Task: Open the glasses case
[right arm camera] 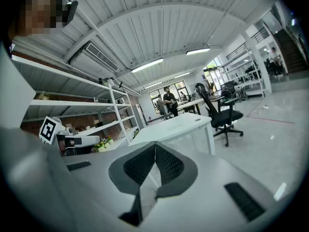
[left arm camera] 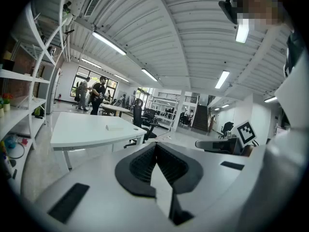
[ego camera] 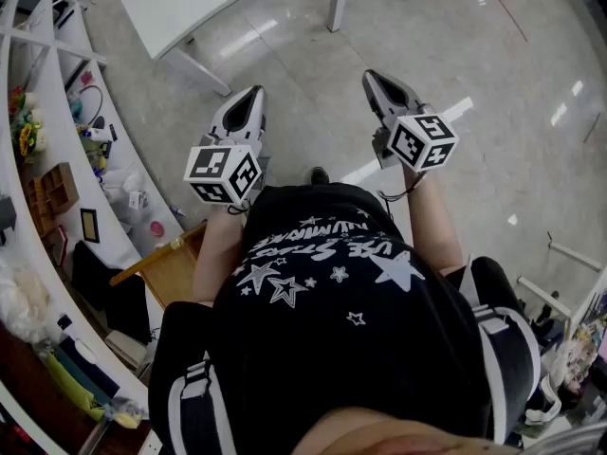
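While held side by side above the floor (ego camera: pixel 493 55), shut and empty.
Left tool (ego camera: pixel 252 95) and right tool (ego camera: pixel 374 78) pointing away from the body toward a white table (ego camera: pixel 180 8); jaws of each pressed together at the tips, with nothing between them. Cluttered shelves (ego camera: pixel 43 112) along the left side. Glasses case in none of the three views, so whereabouts cannot be told.

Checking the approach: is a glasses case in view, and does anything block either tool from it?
No case shows in any view, so blockage can't be judged; the left tool and right tool are shut and empty.
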Action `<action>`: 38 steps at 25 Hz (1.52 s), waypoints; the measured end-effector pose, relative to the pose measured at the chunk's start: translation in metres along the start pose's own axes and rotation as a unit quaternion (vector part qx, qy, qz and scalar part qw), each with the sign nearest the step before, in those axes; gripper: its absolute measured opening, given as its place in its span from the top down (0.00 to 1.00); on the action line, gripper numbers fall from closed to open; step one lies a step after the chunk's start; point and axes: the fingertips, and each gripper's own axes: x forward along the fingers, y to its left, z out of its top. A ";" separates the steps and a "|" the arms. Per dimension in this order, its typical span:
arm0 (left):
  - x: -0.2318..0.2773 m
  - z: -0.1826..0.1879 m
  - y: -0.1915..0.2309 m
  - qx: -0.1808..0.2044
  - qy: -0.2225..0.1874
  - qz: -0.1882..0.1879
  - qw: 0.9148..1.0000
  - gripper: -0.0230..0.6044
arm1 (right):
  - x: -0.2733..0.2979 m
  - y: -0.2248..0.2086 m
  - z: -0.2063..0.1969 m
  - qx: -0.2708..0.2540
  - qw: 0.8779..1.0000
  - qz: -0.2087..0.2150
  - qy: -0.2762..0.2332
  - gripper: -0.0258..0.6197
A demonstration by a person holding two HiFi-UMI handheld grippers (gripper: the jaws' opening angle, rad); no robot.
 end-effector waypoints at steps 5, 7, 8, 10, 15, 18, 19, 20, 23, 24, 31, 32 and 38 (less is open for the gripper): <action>0.026 0.006 -0.012 0.007 -0.008 0.008 1.000 0.94 | 0.003 -0.033 0.007 0.006 1.000 0.005 -0.004 0.95; 0.033 0.006 -0.013 0.010 -0.007 0.010 1.000 0.94 | 0.007 -0.041 0.006 0.011 1.000 0.009 -0.002 0.95; 0.036 0.006 -0.013 0.012 -0.006 0.010 1.000 0.94 | 0.010 -0.045 0.006 0.015 1.000 0.011 -0.002 0.95; 0.041 0.007 -0.010 0.017 -0.006 0.011 1.000 0.94 | 0.016 -0.048 0.008 0.021 1.000 0.016 -0.002 0.95; 0.054 0.011 0.006 0.014 -0.010 0.018 1.000 0.94 | 0.035 -0.051 0.015 0.013 1.000 0.023 -0.001 0.95; 0.068 0.014 0.017 0.018 -0.011 0.013 1.000 0.94 | 0.050 -0.058 0.021 0.012 1.000 0.019 -0.003 0.95; 0.072 0.015 0.023 0.019 -0.011 0.011 1.000 0.94 | 0.055 -0.060 0.023 0.011 1.000 0.017 -0.004 0.95; 0.077 0.017 0.030 0.020 -0.010 0.010 1.000 0.94 | 0.061 -0.062 0.025 0.012 1.000 0.013 -0.004 0.95; 0.096 0.022 0.051 0.020 -0.010 0.001 1.000 0.94 | 0.082 -0.071 0.031 0.014 1.000 -0.001 -0.005 0.95; 0.104 0.024 0.058 0.020 -0.010 -0.003 1.000 0.94 | 0.089 -0.074 0.035 0.015 1.000 -0.007 -0.006 0.95; 0.158 0.051 0.119 0.019 -0.002 -0.028 0.999 0.94 | 0.165 -0.079 0.073 0.003 1.000 -0.025 -0.002 0.95; 0.165 0.053 0.127 0.022 0.001 -0.033 0.999 0.94 | 0.176 -0.080 0.077 0.002 1.000 -0.028 -0.002 0.95; 0.208 0.078 0.181 0.030 0.010 -0.047 0.998 0.94 | 0.242 -0.082 0.103 0.000 0.999 -0.041 0.012 0.95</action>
